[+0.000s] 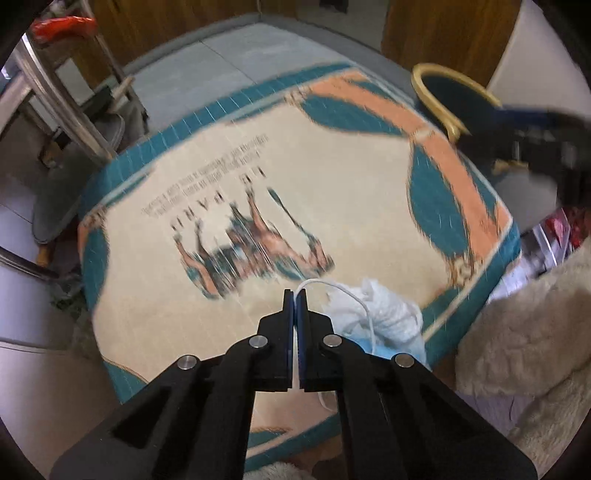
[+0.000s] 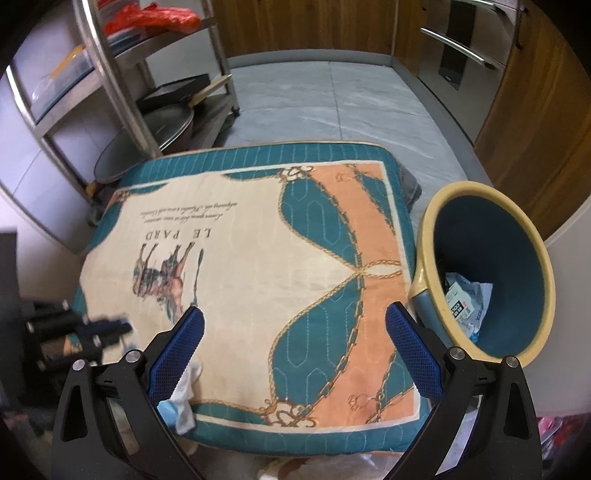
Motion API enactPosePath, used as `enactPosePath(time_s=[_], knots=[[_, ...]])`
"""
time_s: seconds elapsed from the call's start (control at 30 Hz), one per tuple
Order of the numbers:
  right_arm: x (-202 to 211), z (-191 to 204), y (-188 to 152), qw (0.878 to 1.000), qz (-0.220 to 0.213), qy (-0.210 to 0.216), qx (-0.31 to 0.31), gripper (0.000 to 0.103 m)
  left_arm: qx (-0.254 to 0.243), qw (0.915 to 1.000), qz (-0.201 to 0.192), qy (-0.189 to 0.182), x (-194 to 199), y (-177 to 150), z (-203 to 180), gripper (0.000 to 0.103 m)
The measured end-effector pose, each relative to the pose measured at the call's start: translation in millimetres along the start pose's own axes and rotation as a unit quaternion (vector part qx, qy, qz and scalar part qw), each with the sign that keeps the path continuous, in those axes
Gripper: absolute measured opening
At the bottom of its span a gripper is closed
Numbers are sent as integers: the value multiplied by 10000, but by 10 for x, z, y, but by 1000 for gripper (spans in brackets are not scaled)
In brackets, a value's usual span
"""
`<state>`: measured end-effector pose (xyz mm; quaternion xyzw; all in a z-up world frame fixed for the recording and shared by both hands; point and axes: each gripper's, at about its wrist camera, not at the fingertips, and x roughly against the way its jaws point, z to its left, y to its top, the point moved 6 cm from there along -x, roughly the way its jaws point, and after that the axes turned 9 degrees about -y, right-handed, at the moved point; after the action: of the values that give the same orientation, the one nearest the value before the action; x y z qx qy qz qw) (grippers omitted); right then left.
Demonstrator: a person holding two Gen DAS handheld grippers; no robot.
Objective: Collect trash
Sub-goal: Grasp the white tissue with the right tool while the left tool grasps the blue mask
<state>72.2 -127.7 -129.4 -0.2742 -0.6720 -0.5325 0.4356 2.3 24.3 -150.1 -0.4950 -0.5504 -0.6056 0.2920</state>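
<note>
A used blue and white face mask (image 1: pixel 384 317) lies near the front edge of a printed cushion (image 1: pixel 258 177). My left gripper (image 1: pixel 295 295) is shut on its thin white ear loop (image 1: pixel 347 291). The mask also shows in the right wrist view (image 2: pixel 183 402), partly hidden behind a finger. My right gripper (image 2: pixel 295 332) is open and empty above the cushion (image 2: pixel 258 258). A blue trash bin with a yellow rim (image 2: pixel 487 266) stands right of the cushion with paper trash (image 2: pixel 465 299) inside. The left gripper shows blurred at the left of the right wrist view (image 2: pixel 110 328).
A steel shelf trolley (image 2: pixel 147 74) with pans and a red bag stands at the back left. Wooden cabinets (image 2: pixel 314 26) and an oven line the back. A fluffy cream rug (image 1: pixel 524 332) lies at the right. The bin also shows in the left wrist view (image 1: pixel 450 96).
</note>
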Motion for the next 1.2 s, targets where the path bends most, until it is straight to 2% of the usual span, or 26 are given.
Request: enactPosePath(time_s=[0.17, 0.23, 0.3, 0.57, 0.63, 0.8, 0.9, 1.2], knots=[[-5, 183, -113, 9985, 196, 511, 74, 95, 463, 9967, -647, 162, 260, 195, 259, 1], [-38, 321, -197, 9966, 333, 728, 189, 92, 628, 9948, -774, 186, 302, 228, 352, 1], [-72, 455, -274, 9949, 448, 842, 341, 81, 726, 9941, -781, 176, 297, 241, 393, 1], [-164, 989, -576, 9862, 658, 977, 1167, 64, 798, 9939, -756, 90, 295, 218, 415, 1], [-219, 1069, -622, 9842, 664, 903, 1370, 56, 820, 9939, -737, 80, 285, 209, 423, 1], [-293, 1149, -710, 9783, 655, 762, 1813, 15, 846, 9938, -725, 38, 273, 198, 445, 1], [-236, 1118, -650, 9801, 480, 653, 1813, 8, 851, 9935, -751, 34, 284, 205, 436, 1], [19, 890, -357, 9870, -166, 237, 1584, 6, 772, 9923, -967, -43, 382, 285, 380, 1]])
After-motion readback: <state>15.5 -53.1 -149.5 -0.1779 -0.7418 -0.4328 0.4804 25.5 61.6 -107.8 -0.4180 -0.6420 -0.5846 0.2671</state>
